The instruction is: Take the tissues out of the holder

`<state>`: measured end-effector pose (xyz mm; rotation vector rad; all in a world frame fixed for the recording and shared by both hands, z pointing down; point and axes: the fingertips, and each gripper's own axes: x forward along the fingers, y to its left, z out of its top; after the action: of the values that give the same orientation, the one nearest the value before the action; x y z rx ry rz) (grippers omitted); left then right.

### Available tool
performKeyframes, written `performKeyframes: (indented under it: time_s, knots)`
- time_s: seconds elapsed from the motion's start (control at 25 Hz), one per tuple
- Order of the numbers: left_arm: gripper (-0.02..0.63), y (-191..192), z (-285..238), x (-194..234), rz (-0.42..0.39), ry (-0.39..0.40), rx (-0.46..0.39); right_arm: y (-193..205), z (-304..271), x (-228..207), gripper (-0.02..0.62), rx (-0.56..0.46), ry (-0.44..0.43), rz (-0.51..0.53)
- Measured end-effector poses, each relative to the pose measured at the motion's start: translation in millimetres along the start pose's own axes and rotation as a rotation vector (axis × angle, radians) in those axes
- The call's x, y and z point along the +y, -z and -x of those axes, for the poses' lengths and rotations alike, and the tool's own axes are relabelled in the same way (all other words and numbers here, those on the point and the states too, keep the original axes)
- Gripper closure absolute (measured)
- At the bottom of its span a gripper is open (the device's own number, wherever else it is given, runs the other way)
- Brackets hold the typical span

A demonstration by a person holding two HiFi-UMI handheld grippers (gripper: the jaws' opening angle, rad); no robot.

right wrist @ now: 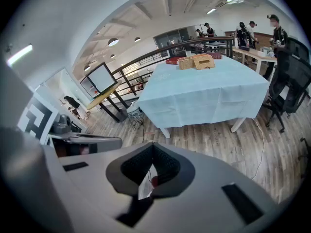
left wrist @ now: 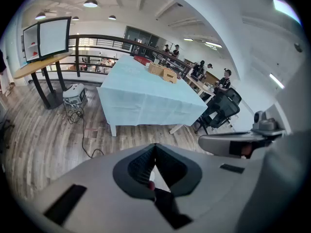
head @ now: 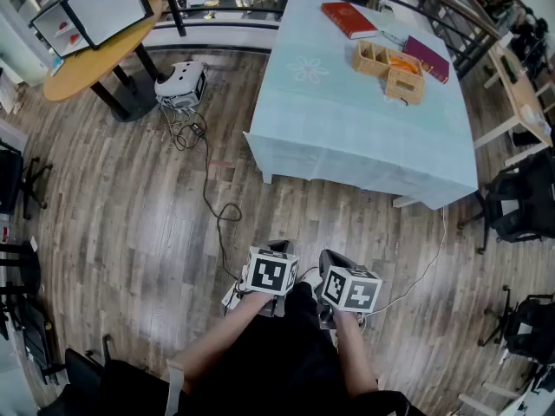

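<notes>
Far ahead, a table with a pale blue cloth (head: 347,120) carries the wooden holder (head: 406,83) beside a second wooden box (head: 371,56), with something orange between them. The holder also shows small in the left gripper view (left wrist: 169,74) and the right gripper view (right wrist: 203,61). I cannot make out any tissues at this distance. Both grippers are held close to the body over the wood floor, well short of the table. The left gripper (head: 277,246) (left wrist: 155,145) has its jaws together with nothing between them. The right gripper (head: 334,256) (right wrist: 152,144) is shut and empty too.
A red book (head: 349,19) and a maroon book (head: 427,57) lie on the cloth. A white device (head: 180,85) with a trailing cable (head: 208,189) sits on the floor at the left, near a round wooden table (head: 87,59). Black chairs (head: 520,202) stand at the right.
</notes>
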<state>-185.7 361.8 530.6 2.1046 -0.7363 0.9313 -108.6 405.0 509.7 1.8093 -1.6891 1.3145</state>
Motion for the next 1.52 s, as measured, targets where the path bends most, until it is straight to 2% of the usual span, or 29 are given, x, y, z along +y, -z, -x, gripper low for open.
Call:
performKeyframes:
  time_s: [0.16, 0.36, 0.64, 1.12, 1.52]
  knots:
    - [0.597, 15, 14, 18, 0.011, -0.003, 0.010, 16, 1, 26, 0.583, 0.006, -0.004, 0.006]
    - [0.597, 29, 22, 10, -0.008, 0.010, 0.009, 32, 15, 26, 0.583, -0.010, 0.009, -0.002]
    - [0.597, 42, 23, -14, -0.036, 0.008, 0.000, 43, 37, 12, 0.583, -0.063, -0.004, -0.018]
    - [0.597, 62, 5, -80, -0.045, -0.017, -0.010, 60, 66, -36, 0.580, -0.069, -0.074, 0.020]
    - [0.597, 76, 0, -92, -0.011, -0.053, 0.006, 65, 71, -51, 0.575, -0.055, -0.094, 0.037]
